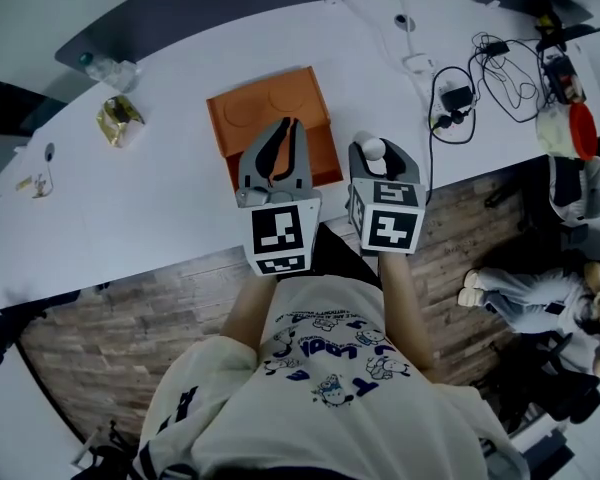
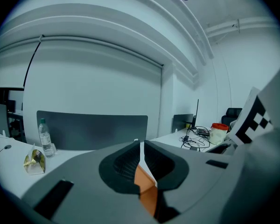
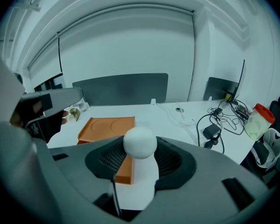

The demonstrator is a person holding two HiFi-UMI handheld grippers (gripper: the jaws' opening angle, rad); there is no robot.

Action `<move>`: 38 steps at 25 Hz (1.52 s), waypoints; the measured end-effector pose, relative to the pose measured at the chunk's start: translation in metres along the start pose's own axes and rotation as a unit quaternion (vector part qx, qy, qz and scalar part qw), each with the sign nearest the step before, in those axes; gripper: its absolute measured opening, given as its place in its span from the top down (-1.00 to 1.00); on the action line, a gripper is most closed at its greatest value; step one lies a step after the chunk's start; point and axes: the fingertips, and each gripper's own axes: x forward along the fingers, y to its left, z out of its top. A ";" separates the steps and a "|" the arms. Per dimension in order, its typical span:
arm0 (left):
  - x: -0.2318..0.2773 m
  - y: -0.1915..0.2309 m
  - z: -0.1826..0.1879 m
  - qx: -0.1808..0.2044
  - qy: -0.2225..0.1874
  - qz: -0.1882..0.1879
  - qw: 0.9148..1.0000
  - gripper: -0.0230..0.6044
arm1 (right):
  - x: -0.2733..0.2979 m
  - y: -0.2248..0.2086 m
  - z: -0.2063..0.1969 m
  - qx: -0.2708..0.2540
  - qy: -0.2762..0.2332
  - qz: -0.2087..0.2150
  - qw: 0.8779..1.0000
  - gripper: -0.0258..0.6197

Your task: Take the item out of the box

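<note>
Room: office-ish, pale walls, dark divider panel (image 2: 93,132) beyond the far side of the orange box (image 1: 265,103), wood-plank floor (image 1: 110,308) on its near side.
Item (image 3: 140,143): white, ball-shaped top, already out of the box, up in the air just right of its near right corner.
Right gripper (image 1: 375,152): jaws spread wide and clamped on the item's body, ball poking out above the pads.
Left gripper (image 1: 289,126): over the box's near half, jaws drawn in to a thin slit, nothing visibly pinched, just orange showing through the gap.
Risk 1: smooth rounded shape, so could squirt out of the pads if tilted or squeezed off-centre, then probably roll off the edge nearest the box onto the floor.
Risk 2: set down too far right of the box = straight into the cables (image 1: 470,93).
Risk 3: box shoved along if the left gripper dips carelessly.
Surface: long white table (image 1: 180,208), bare round the box; water bottle (image 2: 45,138) and crumpled snack wrapper (image 1: 119,120) well off to the box's left, red-lidded tub (image 1: 565,128) well off to its right.
</note>
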 end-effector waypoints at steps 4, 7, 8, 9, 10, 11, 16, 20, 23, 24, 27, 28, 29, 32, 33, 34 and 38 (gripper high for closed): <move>0.005 -0.005 0.001 0.001 0.002 -0.006 1.000 0.80 | -0.001 -0.004 0.002 0.001 -0.001 -0.002 1.000 0.31; 0.006 -0.008 0.002 -0.002 0.002 -0.009 1.000 0.80 | -0.003 -0.007 0.004 0.001 -0.003 -0.003 1.000 0.31; 0.007 -0.008 0.002 -0.004 0.002 -0.009 1.000 0.80 | -0.004 -0.007 0.005 0.001 -0.004 -0.004 1.000 0.31; 0.007 -0.009 0.003 -0.004 0.001 -0.009 1.000 0.80 | -0.004 -0.008 0.006 0.001 -0.006 -0.004 1.000 0.31; 0.007 -0.009 0.003 -0.003 0.001 -0.009 1.000 0.80 | -0.005 -0.009 0.007 0.001 -0.008 -0.004 1.000 0.31; 0.007 -0.009 0.004 -0.002 0.000 -0.008 1.000 0.80 | -0.005 -0.009 0.008 0.002 -0.010 -0.003 1.000 0.31; 0.007 -0.011 0.006 0.000 -0.001 -0.007 1.000 0.80 | -0.008 -0.014 0.010 0.009 -0.016 -0.001 1.000 0.31; 0.005 -0.013 0.008 0.000 -0.003 -0.005 1.000 0.80 | -0.010 -0.014 0.012 0.008 -0.019 0.001 1.000 0.31; 0.003 -0.015 0.009 0.000 -0.005 -0.006 1.000 0.80 | -0.013 -0.014 0.013 0.008 -0.022 0.004 1.000 0.31; 0.002 -0.016 0.010 0.000 -0.005 -0.006 1.000 0.80 | -0.014 -0.015 0.013 0.008 -0.022 0.004 1.000 0.31; 0.001 -0.018 0.010 0.002 -0.006 -0.005 1.000 0.80 | -0.016 -0.016 0.012 0.009 -0.024 0.005 1.000 0.31; 0.001 -0.020 0.010 0.002 -0.006 -0.005 1.000 0.80 | -0.017 -0.017 0.011 0.009 -0.025 0.005 1.000 0.31; 0.000 -0.021 0.009 0.002 -0.006 -0.005 1.000 0.80 | -0.017 -0.018 0.011 0.010 -0.025 0.005 1.000 0.31; -0.001 -0.024 0.009 0.003 -0.006 -0.006 1.000 0.80 | -0.019 -0.019 0.009 0.013 -0.026 0.006 1.000 0.31; -0.001 -0.024 0.009 0.003 -0.006 -0.006 1.000 0.80 | -0.019 -0.019 0.009 0.014 -0.026 0.006 1.000 0.31; -0.002 -0.025 0.010 0.003 -0.006 -0.006 1.000 0.80 | -0.019 -0.019 0.009 0.014 -0.026 0.006 1.000 0.31; -0.001 -0.027 0.009 0.004 -0.006 -0.009 1.000 0.80 | -0.019 -0.019 0.009 0.014 -0.027 0.006 1.000 0.31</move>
